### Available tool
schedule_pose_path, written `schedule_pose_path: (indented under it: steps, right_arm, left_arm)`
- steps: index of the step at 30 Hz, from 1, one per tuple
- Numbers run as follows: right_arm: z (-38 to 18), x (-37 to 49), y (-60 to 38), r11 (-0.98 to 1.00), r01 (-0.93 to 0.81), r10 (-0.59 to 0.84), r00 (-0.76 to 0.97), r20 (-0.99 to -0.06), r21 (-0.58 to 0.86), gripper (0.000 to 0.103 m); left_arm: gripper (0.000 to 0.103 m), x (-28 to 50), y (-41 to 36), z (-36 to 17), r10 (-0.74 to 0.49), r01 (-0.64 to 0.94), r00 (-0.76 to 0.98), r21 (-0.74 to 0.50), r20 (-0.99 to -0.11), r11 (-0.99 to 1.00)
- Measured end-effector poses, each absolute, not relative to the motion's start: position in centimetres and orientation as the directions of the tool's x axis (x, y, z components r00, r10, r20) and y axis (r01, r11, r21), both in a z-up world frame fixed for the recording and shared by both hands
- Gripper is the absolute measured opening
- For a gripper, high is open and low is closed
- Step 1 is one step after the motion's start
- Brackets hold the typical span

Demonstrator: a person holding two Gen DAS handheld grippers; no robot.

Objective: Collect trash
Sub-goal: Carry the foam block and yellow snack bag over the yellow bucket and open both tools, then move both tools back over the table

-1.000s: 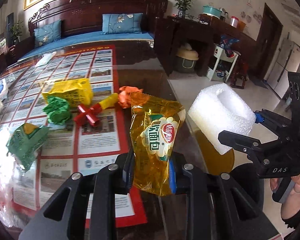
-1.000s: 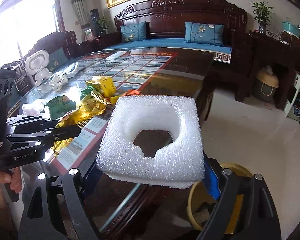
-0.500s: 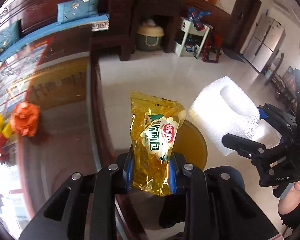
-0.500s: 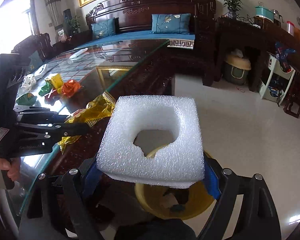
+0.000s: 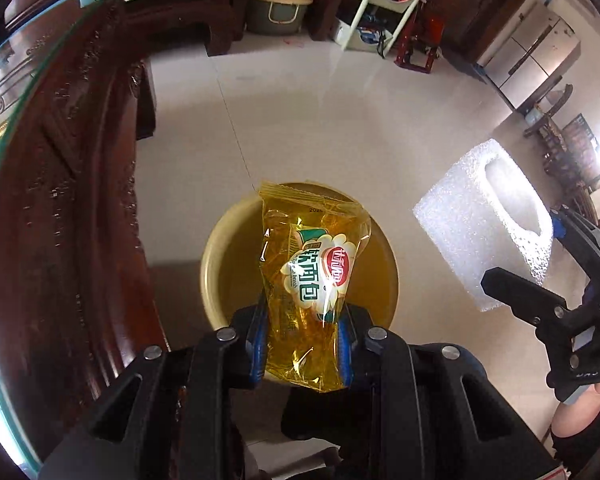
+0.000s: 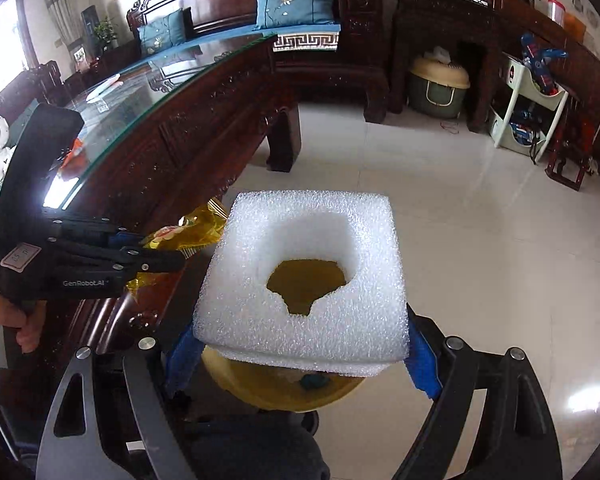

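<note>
My left gripper [image 5: 302,344] is shut on a yellow snack wrapper [image 5: 312,268], which hangs right over a round yellow bin [image 5: 220,264] standing on the floor. In the right wrist view the same left gripper [image 6: 172,258] shows at the left with the wrapper [image 6: 188,232] in it. My right gripper [image 6: 300,360] is shut on a square white foam block [image 6: 300,276] with a hollow middle. Through that hole and under the block I see the yellow bin [image 6: 284,388]. The foam block [image 5: 484,224] appears right of the bin in the left wrist view.
A dark carved wooden table with a glass top [image 5: 40,160] stands just left of the bin. Pale tiled floor [image 6: 480,260] spreads to the right. A wooden sofa [image 6: 260,12], a covered bin [image 6: 440,84] and a white shelf cart [image 6: 528,112] stand farther back.
Both grippers have swung off the tabletop, moved right and down, and tilted toward the floor. The wrapper and the foam block now hang over the yellow bin.
</note>
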State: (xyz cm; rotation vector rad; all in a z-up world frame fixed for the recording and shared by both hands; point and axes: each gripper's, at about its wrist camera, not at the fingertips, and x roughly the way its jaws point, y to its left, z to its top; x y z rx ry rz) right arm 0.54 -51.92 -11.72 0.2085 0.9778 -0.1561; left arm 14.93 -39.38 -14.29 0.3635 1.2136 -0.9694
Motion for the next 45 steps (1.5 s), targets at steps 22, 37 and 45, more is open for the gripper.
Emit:
schedule_pose_path:
  steps: [22,37,45]
  right_arm:
    - [-14.1,0.8,-54.5,0.963,0.252,-0.044,0.495,-0.868,0.095,0.081]
    - [-15.9,3.7,-53.7,0.971,0.233,-0.054,0.437,-0.898,0.056,0.089]
    - [-14.6,2.6,-52.7,0.976,0.206,-0.040,0.483,-0.875,0.069,0.089]
  left_arm:
    - [0.091,13.8,-42.8,-15.8,-0.379,0.827,0.065,-0.163,-0.923,0.539]
    - [0.092,14.3,-41.7,-15.3,-0.350,0.811,0.144,-0.092,-0.925,0.578]
    - [0.092,14.8,-40.9,-14.1,-0.381,0.793,0.162,-0.109,-0.910,0.600]
